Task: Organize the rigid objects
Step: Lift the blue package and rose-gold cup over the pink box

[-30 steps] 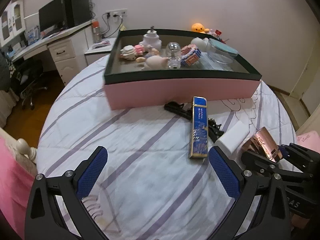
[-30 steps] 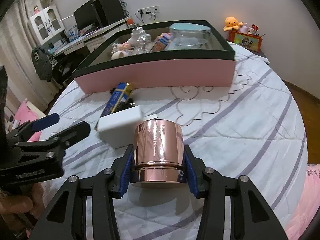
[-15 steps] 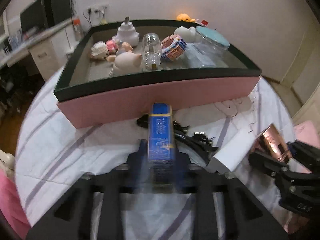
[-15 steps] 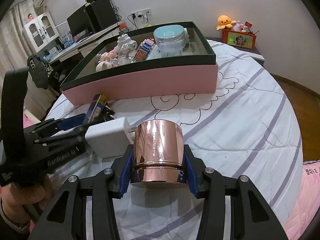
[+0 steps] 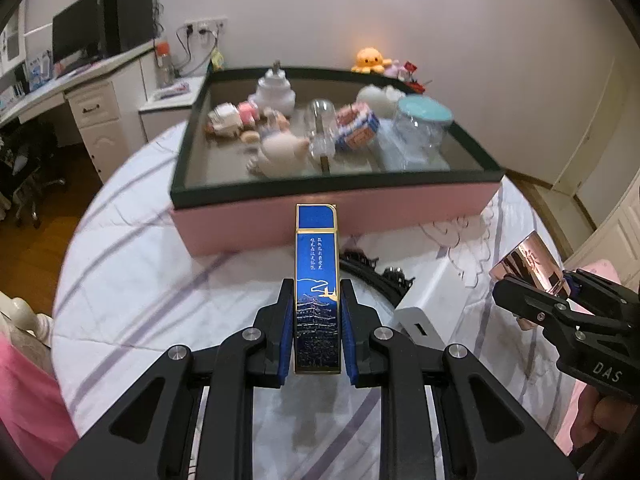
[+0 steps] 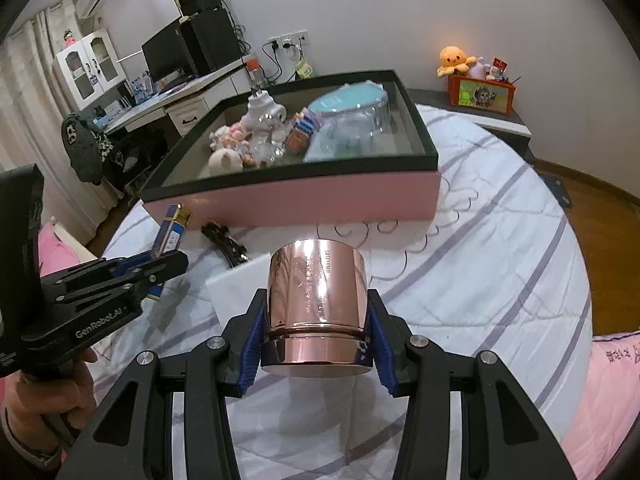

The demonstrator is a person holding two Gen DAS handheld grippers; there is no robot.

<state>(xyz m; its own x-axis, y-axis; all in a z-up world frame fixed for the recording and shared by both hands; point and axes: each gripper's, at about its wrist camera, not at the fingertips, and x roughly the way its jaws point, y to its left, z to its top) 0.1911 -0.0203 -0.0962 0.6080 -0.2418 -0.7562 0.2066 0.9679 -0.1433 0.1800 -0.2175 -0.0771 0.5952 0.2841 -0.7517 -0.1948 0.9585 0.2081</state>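
My left gripper point(image 5: 317, 300) is shut on a long blue box with gold print point(image 5: 317, 264) and holds it above the bed, pointing at the pink box. It also shows in the right wrist view point(image 6: 173, 232). My right gripper point(image 6: 316, 320) is shut on a shiny rose-gold cup point(image 6: 317, 284), held above the bed; the cup shows at the right of the left wrist view point(image 5: 530, 260). The pink box with a dark rim point(image 5: 332, 216) lies ahead and holds several toys and a clear jar with a teal lid point(image 5: 422, 128).
A white block point(image 5: 432, 300) and a black curved piece point(image 5: 368, 276) lie on the striped bedsheet between the grippers and the pink box. A desk with a monitor point(image 5: 80, 36) stands at the far left. A shelf with an orange plush point(image 6: 456, 58) is at the back right.
My left gripper moved in on the blue box, shut on it and lifted it off the sheet. My right gripper kept hold of the cup and rose a little.
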